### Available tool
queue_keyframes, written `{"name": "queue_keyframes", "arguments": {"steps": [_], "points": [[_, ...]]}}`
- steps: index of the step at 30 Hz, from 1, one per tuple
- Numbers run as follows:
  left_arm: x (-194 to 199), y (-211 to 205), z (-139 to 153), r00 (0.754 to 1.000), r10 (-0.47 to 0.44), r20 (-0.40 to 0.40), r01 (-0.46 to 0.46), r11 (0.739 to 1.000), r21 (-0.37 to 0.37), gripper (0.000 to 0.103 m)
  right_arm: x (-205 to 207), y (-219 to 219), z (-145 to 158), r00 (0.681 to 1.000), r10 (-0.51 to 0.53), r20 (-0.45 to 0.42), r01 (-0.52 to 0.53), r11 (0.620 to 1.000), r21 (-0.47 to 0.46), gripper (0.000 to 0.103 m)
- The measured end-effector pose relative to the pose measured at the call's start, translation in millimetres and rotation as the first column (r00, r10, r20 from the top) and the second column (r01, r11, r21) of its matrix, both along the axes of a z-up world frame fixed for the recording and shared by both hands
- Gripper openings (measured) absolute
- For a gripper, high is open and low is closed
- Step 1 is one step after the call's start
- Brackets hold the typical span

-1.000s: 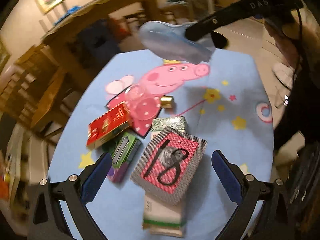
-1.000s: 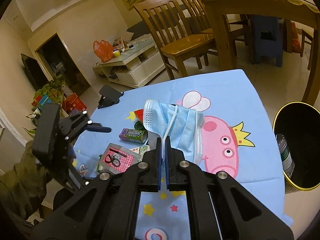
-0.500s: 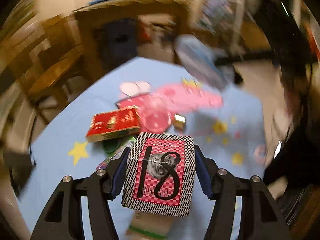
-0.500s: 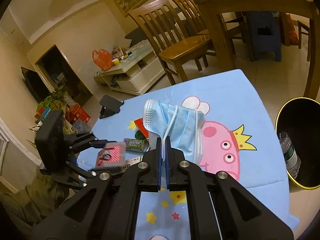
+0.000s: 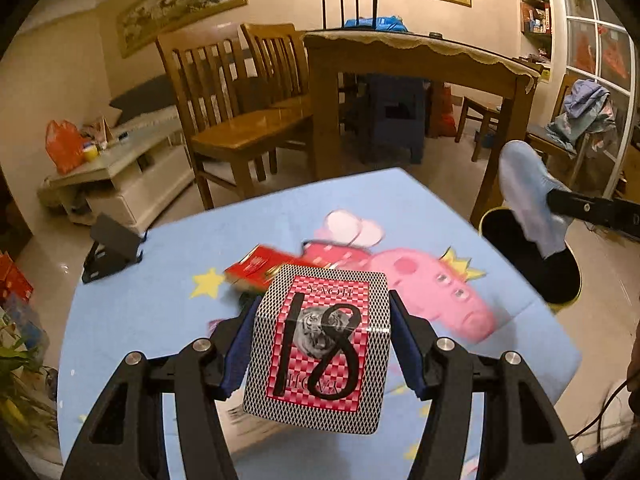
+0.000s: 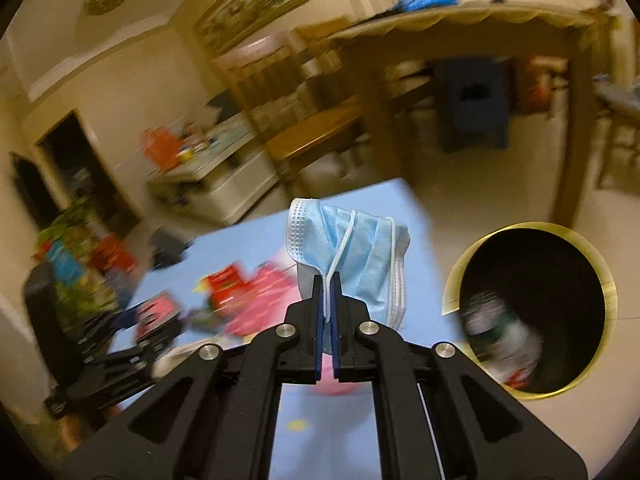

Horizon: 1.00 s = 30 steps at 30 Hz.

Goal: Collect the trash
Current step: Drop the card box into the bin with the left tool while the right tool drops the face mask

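Both hands are mid-carry. The left tongs (image 5: 322, 344) clamp a card box (image 5: 320, 348) above the counter (image 5: 160, 312); the right tongs (image 6: 327, 312) pinch a face mask (image 6: 360, 256). The bin (image 6: 532, 320) sits just right; each load needs releasing over it.

Glossy card box (image 5: 325, 346), pleated cloth mask (image 6: 362, 258), matt cloth table cover (image 5: 280, 216), polished wooden chairs (image 5: 240, 120).

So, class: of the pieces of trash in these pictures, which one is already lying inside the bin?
The plastic bottle: it alone lies inside the black bin. The face mask and card box are each held in a hand-held gripper.
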<state>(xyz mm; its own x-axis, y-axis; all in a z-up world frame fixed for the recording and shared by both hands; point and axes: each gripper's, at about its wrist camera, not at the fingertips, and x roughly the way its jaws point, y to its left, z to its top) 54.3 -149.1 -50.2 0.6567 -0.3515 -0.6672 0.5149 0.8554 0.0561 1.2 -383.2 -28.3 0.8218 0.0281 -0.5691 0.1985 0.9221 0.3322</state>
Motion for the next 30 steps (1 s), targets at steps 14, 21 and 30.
{"name": "queue_keyframes", "arguments": {"steps": [14,21,30], "points": [[-33.0,-126.7,1.2,0.991,-0.127,0.046,0.127,0.992,0.005,0.060,-18.0,-140.9,-85.6,0.931,-0.339,-0.137,0.350,0.934,0.067,0.058],[-29.6,-183.6,-16.2,0.980,-0.201,-0.002,0.201,0.979,0.028,0.060,-61.1,-175.8,-63.1,0.877,-0.481,0.004,0.473,0.864,0.171,0.089],[-8.2,-293.4,-39.5,0.944,-0.316,-0.091,0.322,0.945,0.051,0.062,-152.2,-233.3,-56.3,0.549,-0.836,-0.015,0.800,0.520,0.300,0.097]]}}
